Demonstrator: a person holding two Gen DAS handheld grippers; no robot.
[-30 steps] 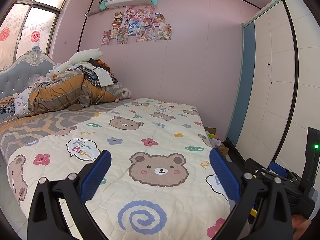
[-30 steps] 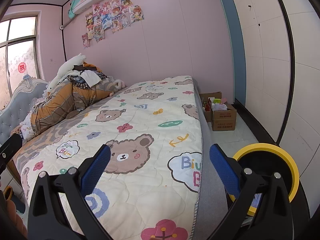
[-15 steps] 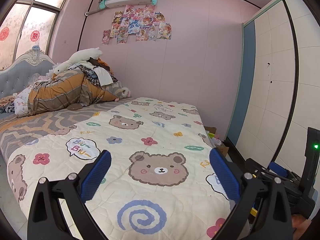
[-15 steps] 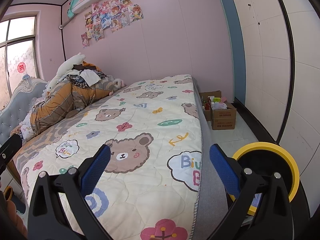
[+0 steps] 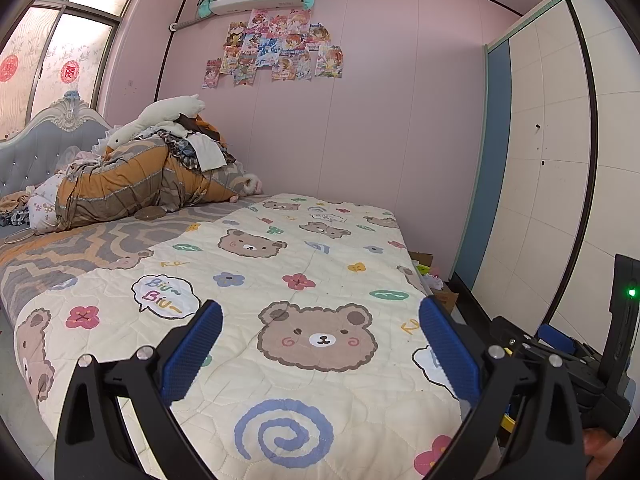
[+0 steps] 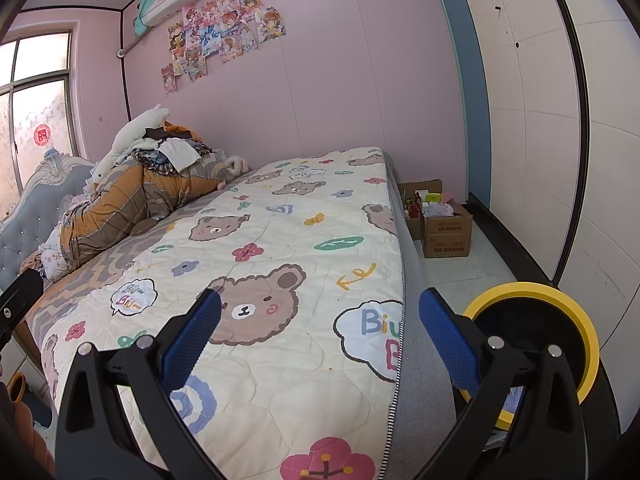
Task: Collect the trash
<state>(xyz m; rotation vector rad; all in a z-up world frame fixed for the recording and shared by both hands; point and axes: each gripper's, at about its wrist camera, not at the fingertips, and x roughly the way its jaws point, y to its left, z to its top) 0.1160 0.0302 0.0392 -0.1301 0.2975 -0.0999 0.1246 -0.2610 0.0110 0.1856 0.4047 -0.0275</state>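
Quilt [image 6: 288, 240] lettering "Biu", tongs [image 6: 320, 332] apart.

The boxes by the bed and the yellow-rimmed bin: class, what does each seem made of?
Boxes: brown corrugated cardboard, matte, with folded flaps and printed red marks. Yellow-rimmed bin: probably moulded plastic, its smooth rim faintly glossy, its inside dark.

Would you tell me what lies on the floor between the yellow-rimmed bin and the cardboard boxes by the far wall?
In the right wrist view, only bare pale floor separates the yellow-rimmed bin from the cardboard boxes.
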